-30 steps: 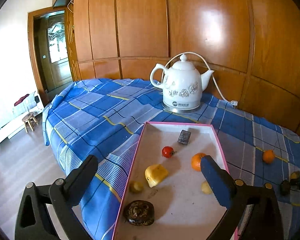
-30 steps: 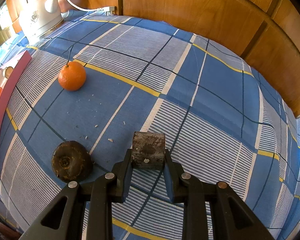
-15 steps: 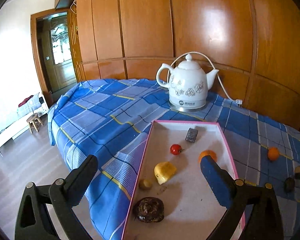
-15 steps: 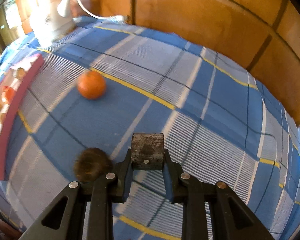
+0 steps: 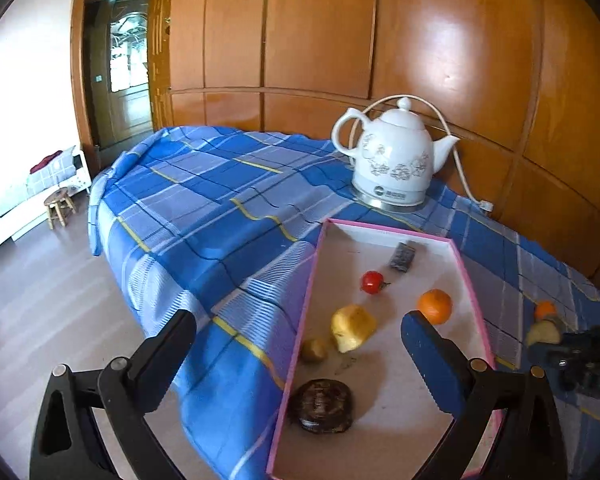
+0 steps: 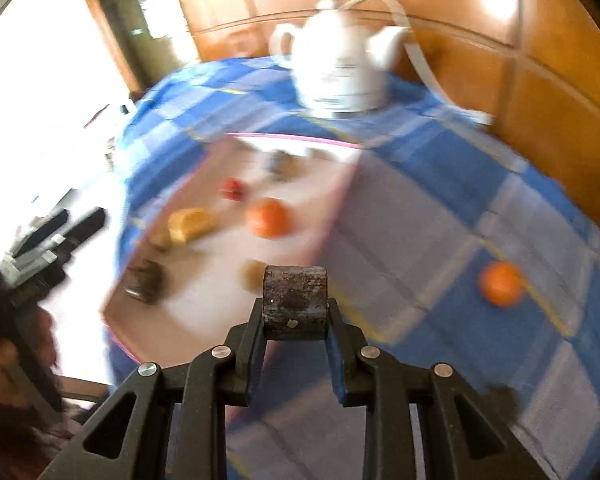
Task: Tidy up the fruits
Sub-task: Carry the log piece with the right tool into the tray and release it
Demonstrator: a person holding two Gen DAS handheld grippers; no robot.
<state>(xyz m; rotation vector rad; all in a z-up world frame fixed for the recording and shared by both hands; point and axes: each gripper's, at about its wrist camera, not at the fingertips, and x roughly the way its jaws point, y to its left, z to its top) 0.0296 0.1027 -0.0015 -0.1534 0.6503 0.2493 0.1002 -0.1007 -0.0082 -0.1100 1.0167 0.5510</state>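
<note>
My right gripper (image 6: 295, 314) is shut on a dark brown cylindrical chunk (image 6: 295, 298) and holds it in the air above the near edge of the pink-rimmed tray (image 6: 342, 196). In the blurred right wrist view an orange (image 6: 502, 283) lies on the cloth to the right. My left gripper (image 5: 300, 354) stands open and empty over the tray's near left side (image 5: 306, 308). In the tray lie a tomato (image 5: 372, 282), an orange (image 5: 435, 306), a yellow fruit (image 5: 352, 328), a small brownish fruit (image 5: 314, 350), a dark round lump (image 5: 322, 406) and a dark block (image 5: 402, 256).
A white kettle (image 5: 394, 160) with its cord stands behind the tray, in front of the wooden wall. The blue checked cloth (image 5: 204, 208) drops off at the left to the floor, where a stool (image 5: 60, 206) stands. Another dark lump (image 6: 500, 396) lies on the cloth, lower right.
My right gripper has lifted the chunk off the cloth and swung left, so it now faces the tray and kettle. The left gripper has drifted slightly, still open.
</note>
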